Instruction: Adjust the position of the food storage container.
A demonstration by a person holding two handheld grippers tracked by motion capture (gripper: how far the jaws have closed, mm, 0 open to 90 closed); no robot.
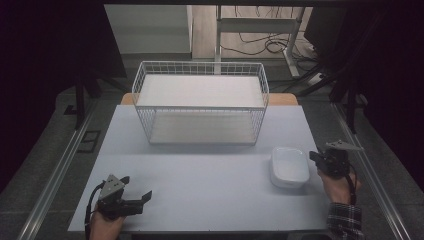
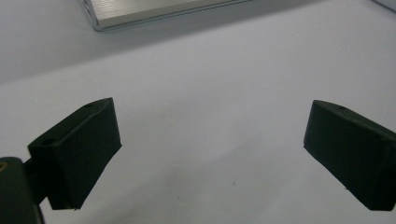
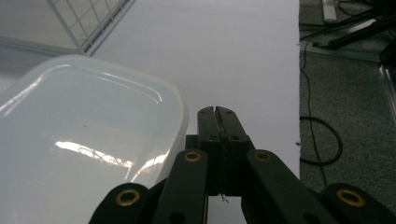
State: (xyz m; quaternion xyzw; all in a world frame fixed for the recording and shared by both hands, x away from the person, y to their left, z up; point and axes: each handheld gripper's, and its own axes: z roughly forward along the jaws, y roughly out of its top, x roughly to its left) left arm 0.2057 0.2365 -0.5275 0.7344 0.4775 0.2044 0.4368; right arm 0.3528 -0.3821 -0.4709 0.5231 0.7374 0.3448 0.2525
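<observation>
The left gripper (image 1: 134,201) is held low at the near-left part of the table (image 1: 210,195), jaws spread wide with nothing between them. The right gripper (image 1: 316,159) is held just beside the right edge of the white lidded container (image 1: 289,167), jaws pressed together and empty. The white wire basket (image 1: 200,102) is set at the far middle of the table.

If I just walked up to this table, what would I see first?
First, the big white wire basket at the far middle of the table. Next, the white lidded box at the near right, with the right tool shut right beside it. The left tool sits open at the near left.
</observation>
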